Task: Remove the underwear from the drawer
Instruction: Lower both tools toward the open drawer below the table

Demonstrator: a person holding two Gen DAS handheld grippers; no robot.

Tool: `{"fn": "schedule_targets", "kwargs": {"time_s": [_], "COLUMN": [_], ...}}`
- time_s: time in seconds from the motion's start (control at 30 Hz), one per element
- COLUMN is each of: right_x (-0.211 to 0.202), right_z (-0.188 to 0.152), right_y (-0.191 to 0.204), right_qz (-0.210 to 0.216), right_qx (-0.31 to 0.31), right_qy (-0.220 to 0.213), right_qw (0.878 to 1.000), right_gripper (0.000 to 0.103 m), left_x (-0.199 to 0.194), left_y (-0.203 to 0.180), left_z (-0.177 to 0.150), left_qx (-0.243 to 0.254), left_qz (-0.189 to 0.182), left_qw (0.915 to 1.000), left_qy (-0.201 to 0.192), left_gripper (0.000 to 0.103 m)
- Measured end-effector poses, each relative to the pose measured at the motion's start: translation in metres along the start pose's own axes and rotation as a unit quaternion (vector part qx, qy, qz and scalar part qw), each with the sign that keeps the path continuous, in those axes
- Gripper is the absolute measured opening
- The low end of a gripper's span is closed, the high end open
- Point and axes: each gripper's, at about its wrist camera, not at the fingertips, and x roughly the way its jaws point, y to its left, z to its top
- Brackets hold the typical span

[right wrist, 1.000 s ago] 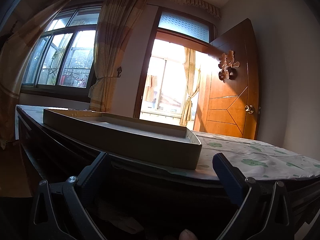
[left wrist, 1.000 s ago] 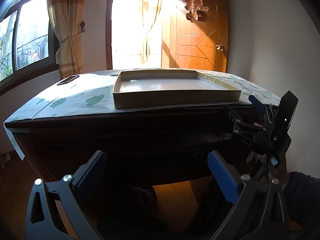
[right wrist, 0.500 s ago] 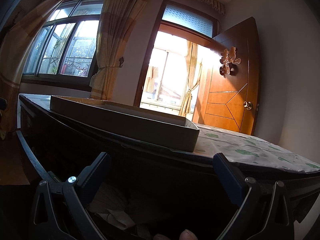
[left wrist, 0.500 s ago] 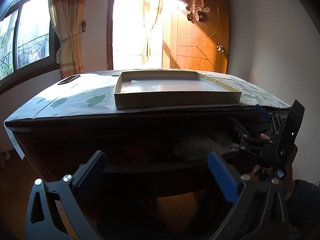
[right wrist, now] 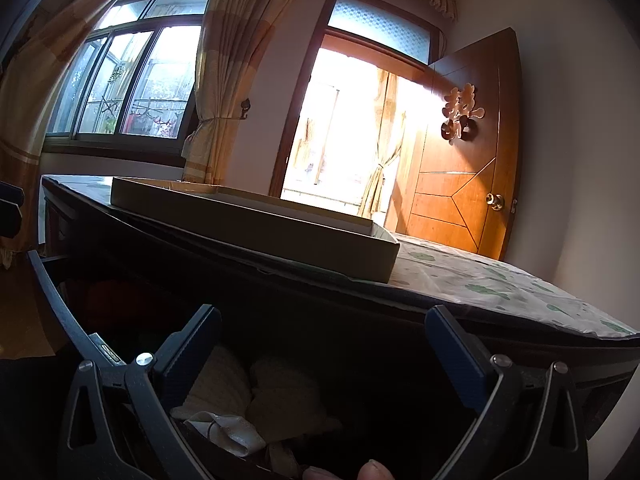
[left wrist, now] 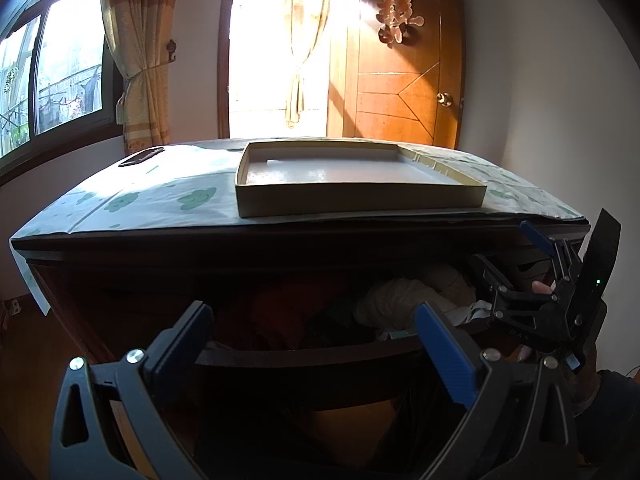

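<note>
Drawer (left wrist: 304, 354) stands pulled out below the desk (left wrist: 160, 204) edge, its front rail low in frame. Inside: pale underwear (right wrist: 276, 396), bunched, lower centre of the right wrist view. Left gripper (left wrist: 316, 344) fingers apart, empty. Right gripper (right wrist: 320, 352) fingers apart over the drawer. Left view alone shows the shallow tray (left wrist: 360, 200) interior, bare.

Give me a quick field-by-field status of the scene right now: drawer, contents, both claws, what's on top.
drawer: pulled open
contents: pale folded garments at the right, dark reddish fabric left of them
left claw: open, holding nothing, facing the drawer front
right claw: open, holding nothing, above the pale garments
top: shallow cardboard tray on a patterned cover
</note>
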Motion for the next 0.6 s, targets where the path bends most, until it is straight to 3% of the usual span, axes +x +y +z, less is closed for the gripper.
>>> {"fn": "schedule_targets", "kwargs": {"time_s": [0.6], "right_x": [-0.015], "right_z": [-0.001], "right_y": [0.001], "right_qz": [0.001], "right_qx": [0.003], "right_qy": [0.035], "right_qw": [0.999], "right_gripper": [0.102], "left_x": [-0.004], "left_y": [0.001], "left_z": [0.0], "left_qx": [-0.001], "left_qz": [-0.001], "left_qw": [1.0], "left_qy": [-0.006], "left_gripper": [0.103]}}
